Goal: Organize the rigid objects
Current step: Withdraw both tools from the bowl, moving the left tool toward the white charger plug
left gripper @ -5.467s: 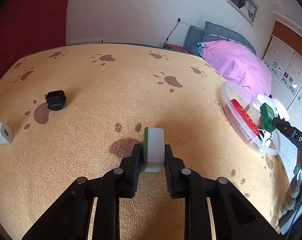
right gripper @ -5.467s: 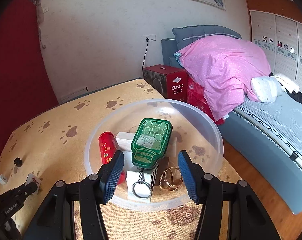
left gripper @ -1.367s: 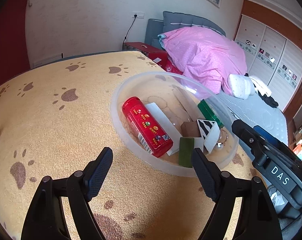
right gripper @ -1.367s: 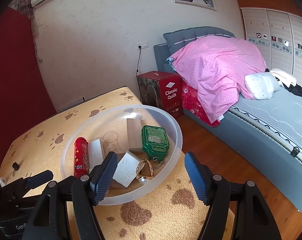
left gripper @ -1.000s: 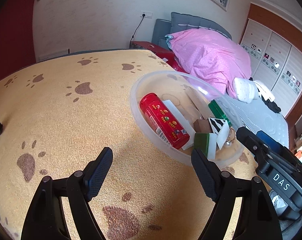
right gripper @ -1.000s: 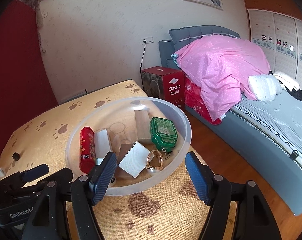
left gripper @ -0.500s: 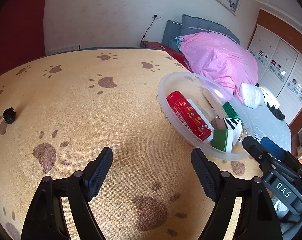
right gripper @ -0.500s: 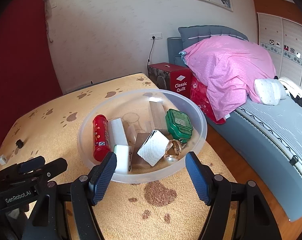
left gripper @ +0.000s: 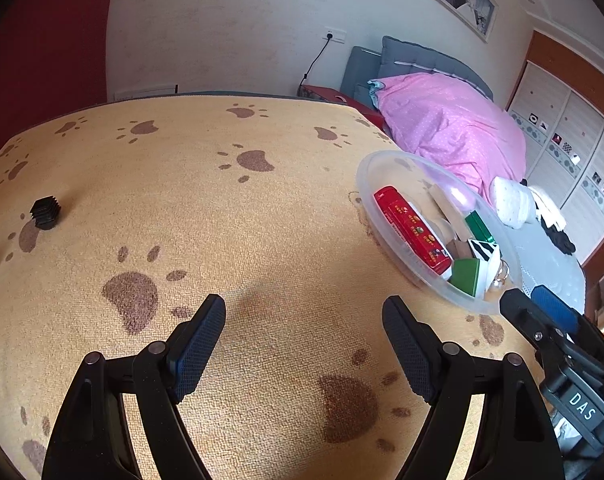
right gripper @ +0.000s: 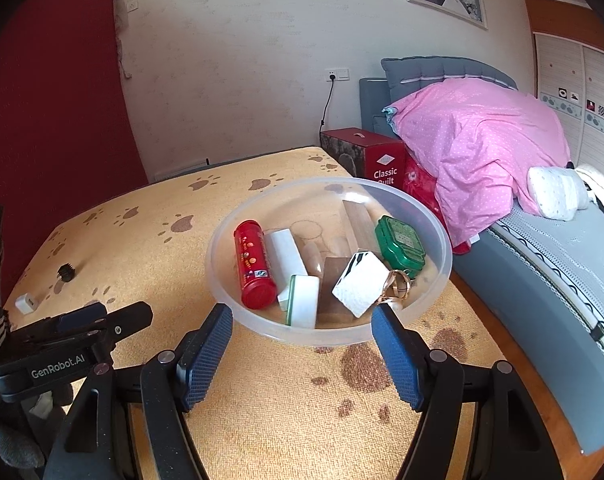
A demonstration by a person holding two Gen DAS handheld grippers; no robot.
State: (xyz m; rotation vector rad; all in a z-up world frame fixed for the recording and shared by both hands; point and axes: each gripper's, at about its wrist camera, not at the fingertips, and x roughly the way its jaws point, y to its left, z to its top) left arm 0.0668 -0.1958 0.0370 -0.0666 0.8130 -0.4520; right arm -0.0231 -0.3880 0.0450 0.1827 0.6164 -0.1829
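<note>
Left gripper [left gripper: 304, 344] angled down over paw-print orange carpet [left gripper: 230, 208], jaws spread, nothing btwn. Right gripper [right gripper: 302, 344] likewise spread, empty, pointing at clear round plastic bowl [right gripper: 442, 276].

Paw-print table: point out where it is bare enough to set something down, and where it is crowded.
Widest free patch: the table between the black ribbed cap and the clear bowl. Also bare just ahead of the open left gripper. Crowded: inside the bowl, packed with the red tube and green case.
</note>
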